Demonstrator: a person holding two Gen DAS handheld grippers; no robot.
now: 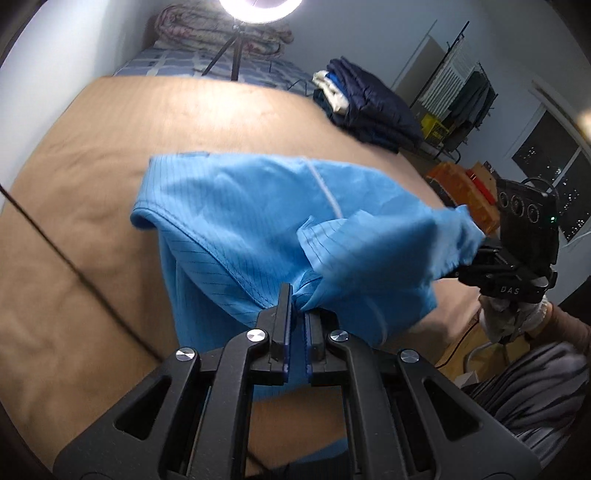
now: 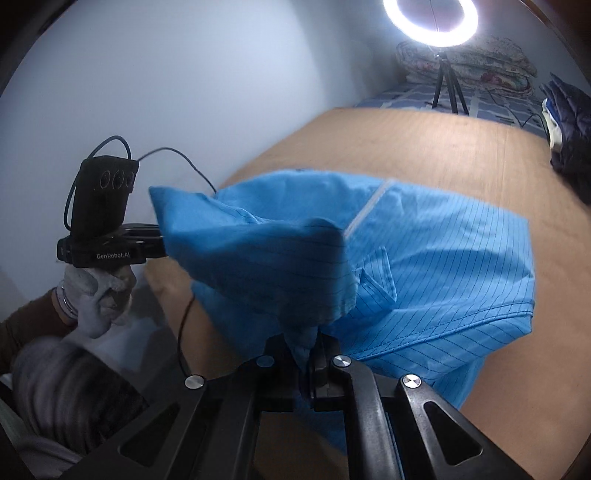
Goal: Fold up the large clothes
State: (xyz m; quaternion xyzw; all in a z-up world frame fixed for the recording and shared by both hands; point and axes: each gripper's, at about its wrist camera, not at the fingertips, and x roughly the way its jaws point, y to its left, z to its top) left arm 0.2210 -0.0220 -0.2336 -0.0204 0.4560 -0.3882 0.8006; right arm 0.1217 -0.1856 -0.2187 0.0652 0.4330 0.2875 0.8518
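Observation:
A large light-blue garment (image 1: 236, 221) with thin dark stripes and a white zipper hangs in the air over the tan bed surface (image 1: 92, 240), part of it draped on the bed. My left gripper (image 1: 297, 314) is shut on a bunched edge of the garment at the near side. My right gripper (image 2: 308, 343) is shut on another bunched edge of the garment (image 2: 424, 266). In the left wrist view the right gripper (image 1: 480, 254) shows at the far right with cloth in its jaws. In the right wrist view the left gripper (image 2: 159, 240) shows at the left, held by a gloved hand (image 2: 99, 295).
A ring light on a tripod (image 1: 236, 48) stands at the far end of the bed, in front of folded quilts (image 1: 221, 33). A stack of folded dark clothes (image 1: 365, 107) lies at the far right. A black cable (image 1: 74, 266) crosses the bed at left. A wall (image 2: 166, 92) runs along the bed's left side.

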